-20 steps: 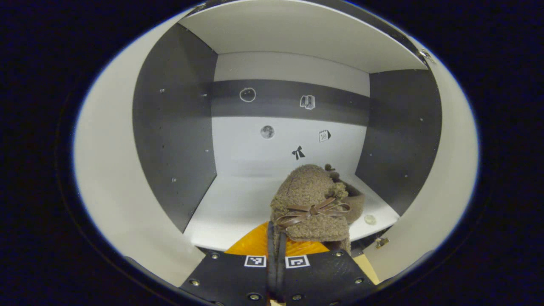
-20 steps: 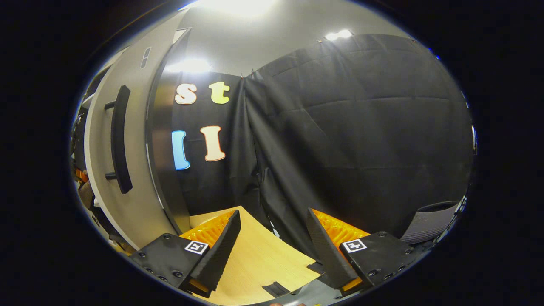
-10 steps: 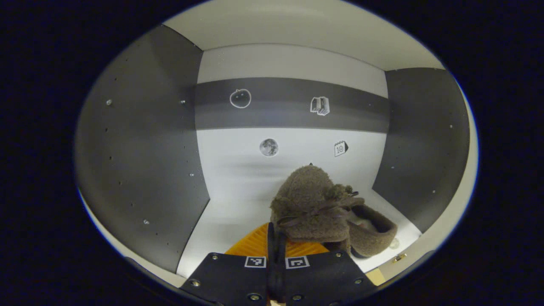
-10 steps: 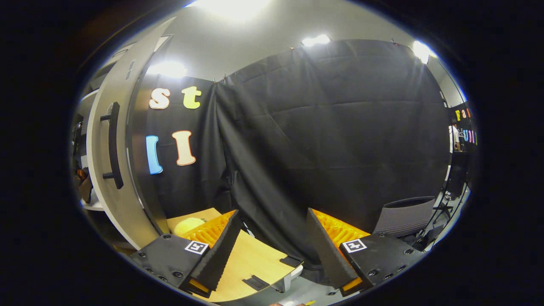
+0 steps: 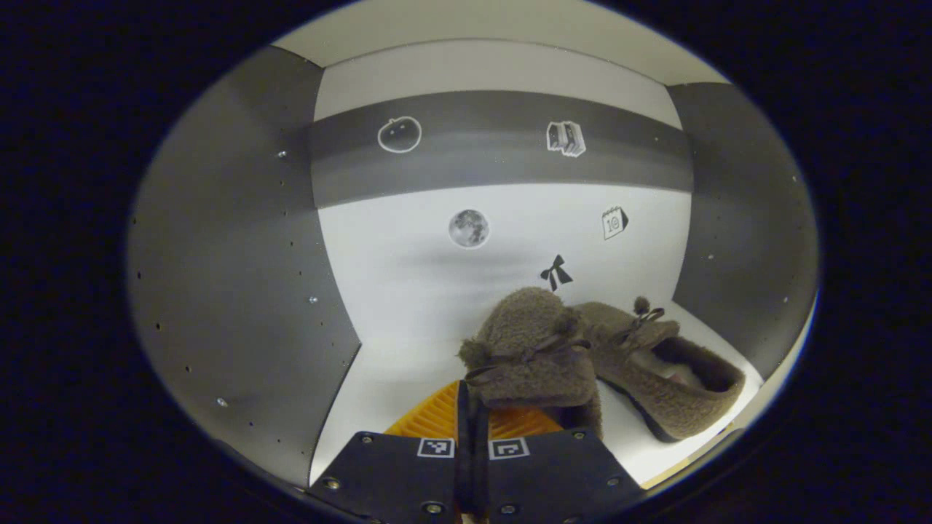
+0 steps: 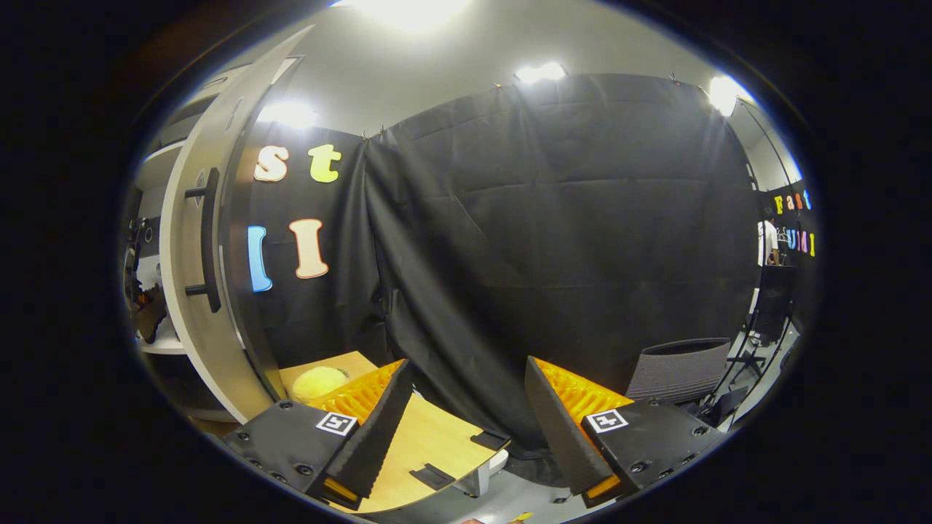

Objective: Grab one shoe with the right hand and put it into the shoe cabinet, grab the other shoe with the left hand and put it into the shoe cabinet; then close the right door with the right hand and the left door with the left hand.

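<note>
Deeper inside the shoe cabinet than a second ago, the held shoe now hangs low beside the other shoe, which lies on the cabinet floor at the right. The left tool is clenched on the held shoe's heel edge. The right tool is released, over the wooden surface, near the open right door.

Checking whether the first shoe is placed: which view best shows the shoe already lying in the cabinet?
The left gripper view: the placed shoe lies on the cabinet floor, beside the held shoe. The right gripper view faces the open door.
</note>
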The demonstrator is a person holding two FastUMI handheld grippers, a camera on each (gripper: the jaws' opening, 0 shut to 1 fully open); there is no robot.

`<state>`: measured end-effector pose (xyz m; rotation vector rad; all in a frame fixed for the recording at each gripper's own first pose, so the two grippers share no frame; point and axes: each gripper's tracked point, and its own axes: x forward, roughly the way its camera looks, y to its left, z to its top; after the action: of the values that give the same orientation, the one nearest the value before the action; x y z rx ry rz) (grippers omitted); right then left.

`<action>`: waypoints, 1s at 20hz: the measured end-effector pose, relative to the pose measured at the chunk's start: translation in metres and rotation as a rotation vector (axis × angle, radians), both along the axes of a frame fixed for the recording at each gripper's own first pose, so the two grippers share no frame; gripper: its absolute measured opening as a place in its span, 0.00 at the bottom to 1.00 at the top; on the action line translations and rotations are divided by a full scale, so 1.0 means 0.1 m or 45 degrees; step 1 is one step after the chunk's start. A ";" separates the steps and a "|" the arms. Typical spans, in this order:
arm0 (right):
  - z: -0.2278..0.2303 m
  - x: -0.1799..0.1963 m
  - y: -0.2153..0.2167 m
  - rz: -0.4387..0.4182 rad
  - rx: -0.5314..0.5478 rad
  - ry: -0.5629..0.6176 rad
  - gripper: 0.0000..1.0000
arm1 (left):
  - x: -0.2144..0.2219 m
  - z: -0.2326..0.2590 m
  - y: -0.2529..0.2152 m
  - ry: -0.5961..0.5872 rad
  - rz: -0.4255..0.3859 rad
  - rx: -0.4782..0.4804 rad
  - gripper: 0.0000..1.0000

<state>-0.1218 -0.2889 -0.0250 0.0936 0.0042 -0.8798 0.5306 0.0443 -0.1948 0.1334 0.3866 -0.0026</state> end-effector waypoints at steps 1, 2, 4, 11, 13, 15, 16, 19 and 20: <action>0.01 0.03 0.01 0.010 -0.002 -0.001 0.98 | -0.01 -0.03 -0.02 0.001 -0.009 0.004 0.07; 0.01 0.05 0.01 0.017 -0.002 -0.002 0.98 | -0.06 -0.04 -0.03 0.012 -0.017 0.000 0.07; 0.01 0.13 0.02 0.041 0.008 -0.007 0.98 | -0.13 0.00 0.04 -0.001 0.003 0.005 0.24; 0.10 0.50 0.02 0.183 0.065 -0.051 0.98 | -0.67 0.38 0.14 -0.106 0.036 -0.055 0.93; 0.21 0.66 -0.01 0.236 0.067 -0.083 0.98 | -0.91 0.59 0.10 -0.180 0.029 -0.075 0.93; 0.31 0.82 -0.04 0.293 0.056 -0.101 0.98 | -1.17 0.78 0.05 -0.262 0.025 -0.101 1.00; 0.35 0.89 -0.06 0.322 0.048 -0.103 0.98 | -1.31 0.88 0.02 -0.304 0.023 -0.110 1.00; 0.48 1.13 -0.04 0.432 0.059 -0.094 0.98 | -1.71 1.15 0.10 -0.421 0.084 -0.099 1.00; 0.54 1.22 -0.02 0.475 0.059 -0.101 0.93 | -1.84 1.25 0.10 -0.467 0.102 -0.108 1.00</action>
<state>0.0001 -0.2908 0.0286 0.1653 -0.0316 -0.5026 0.3470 0.0547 -0.0699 0.0325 0.0254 0.0834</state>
